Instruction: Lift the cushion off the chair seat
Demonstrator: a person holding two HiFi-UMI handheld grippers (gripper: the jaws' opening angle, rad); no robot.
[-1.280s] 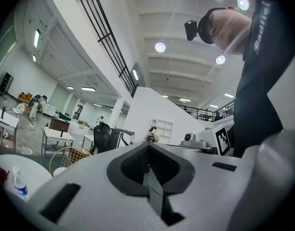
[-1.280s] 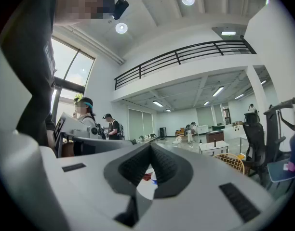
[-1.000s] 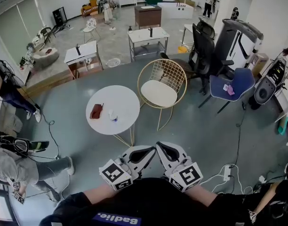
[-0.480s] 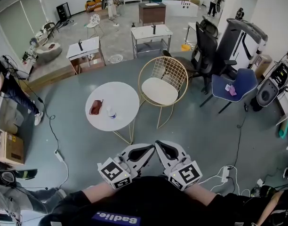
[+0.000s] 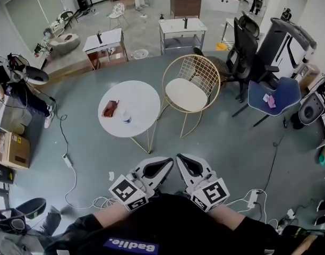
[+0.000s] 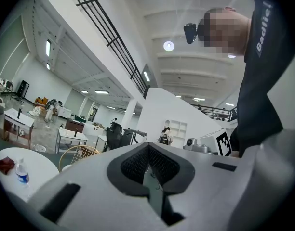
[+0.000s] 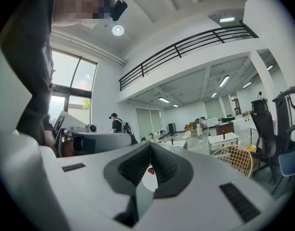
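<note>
Left gripper (image 5: 165, 164): held low, close in front of the person's body, with its marker cube nearest the body. Jaws clenched together, nothing between them; its own view shows the dark pads meeting (image 6: 147, 159).
Right gripper (image 5: 181, 161): just beside the left one, the tips nearly meeting. Jaws likewise closed and empty; its own view shows the pads pressed flat to each other (image 7: 150, 152).
Cushion (image 5: 186, 94): cream, round, lying flat on the chair seat. Well apart from both grippers; neither touches it.
Chair (image 5: 204, 71): gold wire shell on thin gold legs, upright on the grey floor, just right of the table.
Table (image 5: 141, 118): round, white. It carries a small bottle (image 5: 126, 118) and a reddish-brown item (image 5: 109, 109), both left of centre and near each other.
Behind the chair: black office chair (image 5: 245, 42).
Right side: blue chair (image 5: 276, 97) with a pink item on its seat.
Floor: cables (image 5: 80, 195) trail at lower left, power strip (image 5: 253, 197) at lower right, cardboard box (image 5: 11, 150) at far left.
</note>
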